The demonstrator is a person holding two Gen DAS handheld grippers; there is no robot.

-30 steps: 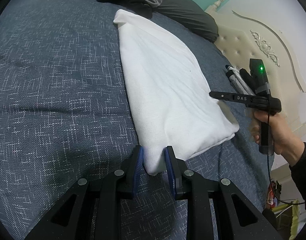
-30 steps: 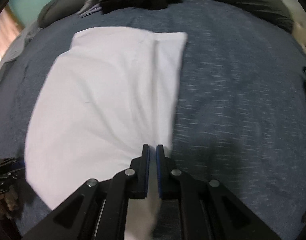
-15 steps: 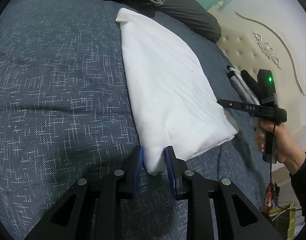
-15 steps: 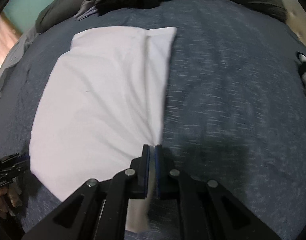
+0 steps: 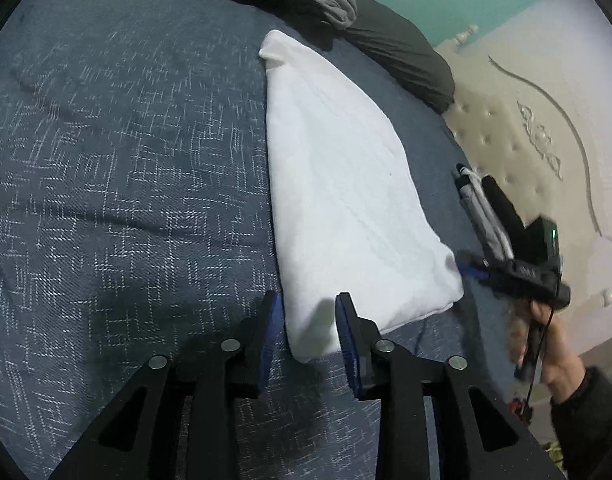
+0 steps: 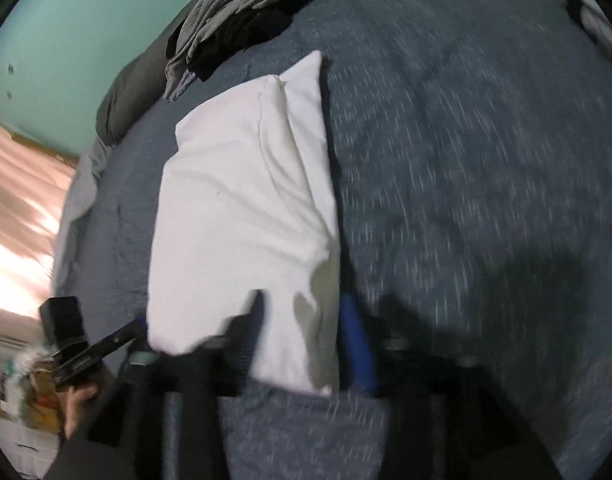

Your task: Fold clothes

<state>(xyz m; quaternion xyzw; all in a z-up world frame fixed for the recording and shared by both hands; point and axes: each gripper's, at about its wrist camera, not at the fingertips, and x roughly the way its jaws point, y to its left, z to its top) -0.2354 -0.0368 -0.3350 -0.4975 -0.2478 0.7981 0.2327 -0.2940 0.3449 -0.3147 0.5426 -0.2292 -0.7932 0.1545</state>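
Flanking the white garment [image 5: 345,216], left gripper [image 5: 309,332]; pink curtain [image 6: 22,216] right-view only.

My left wrist view was fairly sharp and evenly lit by dim, cool indoor light. The white garment [image 5: 341,200] read bright without blowing out, and the left gripper [image 5: 309,332] cast a soft shadow on the blue bedspread [image 5: 126,200] beneath it. The right gripper [image 5: 471,268] at that frame's side was smeared by motion. My right wrist view was heavily motion-blurred: the bedspread weave streaked, and the fingers [image 6: 355,344] were soft-edged. A warm, overexposed patch glared at its left edge. Both fisheye frames bent strongly toward black vignetted corners.
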